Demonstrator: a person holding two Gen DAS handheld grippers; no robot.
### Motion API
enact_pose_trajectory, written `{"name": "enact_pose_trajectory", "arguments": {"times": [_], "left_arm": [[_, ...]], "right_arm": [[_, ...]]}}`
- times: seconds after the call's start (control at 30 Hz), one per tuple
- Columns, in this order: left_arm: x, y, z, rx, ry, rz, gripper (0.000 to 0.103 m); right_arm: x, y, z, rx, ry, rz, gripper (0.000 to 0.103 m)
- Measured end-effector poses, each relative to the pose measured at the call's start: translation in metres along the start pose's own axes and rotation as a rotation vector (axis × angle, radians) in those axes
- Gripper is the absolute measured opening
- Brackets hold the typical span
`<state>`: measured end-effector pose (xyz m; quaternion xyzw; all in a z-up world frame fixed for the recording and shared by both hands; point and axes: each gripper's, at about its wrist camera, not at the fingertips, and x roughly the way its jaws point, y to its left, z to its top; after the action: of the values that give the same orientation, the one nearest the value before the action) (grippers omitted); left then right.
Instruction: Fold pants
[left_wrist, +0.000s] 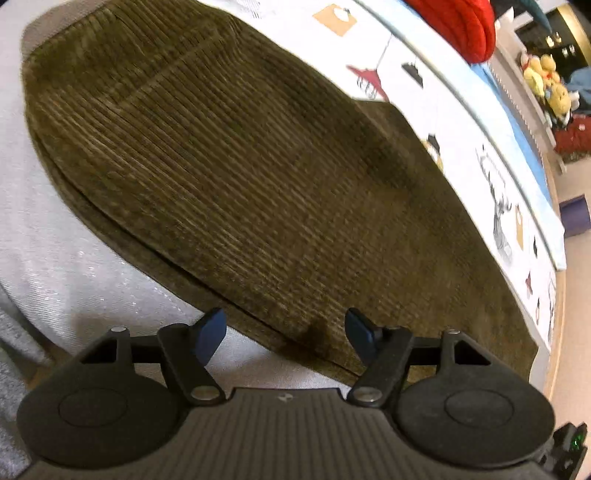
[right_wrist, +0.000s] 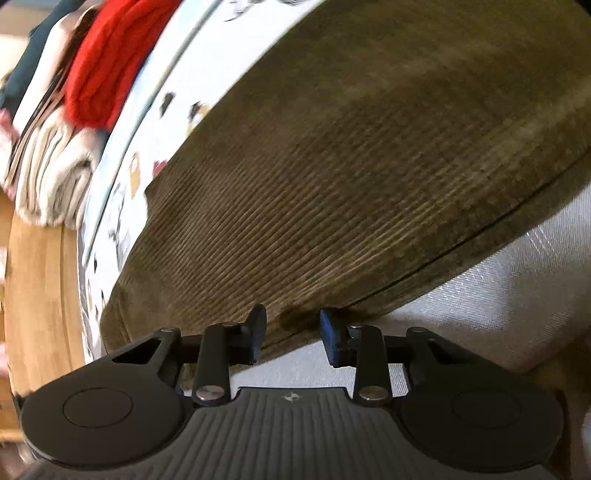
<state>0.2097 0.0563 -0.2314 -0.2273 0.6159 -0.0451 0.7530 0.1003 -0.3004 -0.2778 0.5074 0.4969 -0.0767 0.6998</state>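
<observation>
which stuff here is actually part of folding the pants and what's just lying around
Job: olive corduroy pants, left gripper, right gripper.
Lying about: red garment, striped folded cloth, stuffed toys, printed sheet.

Soft, even indoor light, slight motion blur throughout, strong fisheye bending at edges, small dark shadows under jaws.

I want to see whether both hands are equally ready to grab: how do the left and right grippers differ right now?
The left gripper has its fingers spread wide; the right gripper has them much closer together. The left straddles the pants edge partly over grey bedding; the right sits nearer the pants corner. Both point down at the near edge, gripping nothing.
</observation>
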Motion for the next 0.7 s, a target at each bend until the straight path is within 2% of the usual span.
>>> {"name": "enact_pose_trajectory", "arguments": {"times": [0.1, 0.13, 0.17, 0.2, 0.23, 0.3, 0.37, 0.5, 0.63, 0.7], "left_arm": [[0.011, -0.004, 0.001, -0.003, 0.013, 0.014, 0.075], [0.012, -0.004, 0.001, -0.004, 0.011, 0.018, 0.075], [0.014, -0.006, 0.002, -0.002, 0.004, 0.023, 0.065], [0.014, -0.008, 0.003, 0.010, -0.013, 0.033, 0.053], [0.012, -0.009, 0.001, 0.031, -0.025, 0.051, 0.025], [0.008, -0.006, -0.001, 0.034, -0.040, 0.046, 0.011], [-0.002, -0.004, -0.002, 0.016, -0.067, 0.022, 0.009], [-0.022, -0.004, -0.012, 0.063, -0.109, 0.010, 0.009], [-0.003, 0.000, -0.017, 0.081, -0.062, 0.062, 0.009], [0.004, 0.002, -0.016, 0.080, -0.058, 0.064, 0.010]], "right_arm": [[0.002, -0.009, 0.003, 0.061, 0.000, 0.015, 0.034], [0.002, -0.009, 0.003, 0.054, -0.002, 0.013, 0.031], [0.000, -0.007, 0.001, 0.027, -0.018, 0.005, 0.014], [-0.003, -0.004, -0.001, -0.020, -0.037, -0.004, 0.012], [-0.004, -0.002, -0.003, -0.048, -0.043, -0.008, 0.011], [-0.010, 0.001, -0.006, -0.075, -0.050, -0.006, 0.009], [-0.018, 0.003, -0.010, -0.089, -0.059, 0.004, 0.007], [-0.035, 0.006, -0.018, -0.143, -0.071, 0.021, 0.004], [-0.015, 0.002, -0.019, -0.160, -0.020, -0.072, 0.003], [-0.008, 0.002, -0.020, -0.176, -0.012, -0.106, 0.003]]}}
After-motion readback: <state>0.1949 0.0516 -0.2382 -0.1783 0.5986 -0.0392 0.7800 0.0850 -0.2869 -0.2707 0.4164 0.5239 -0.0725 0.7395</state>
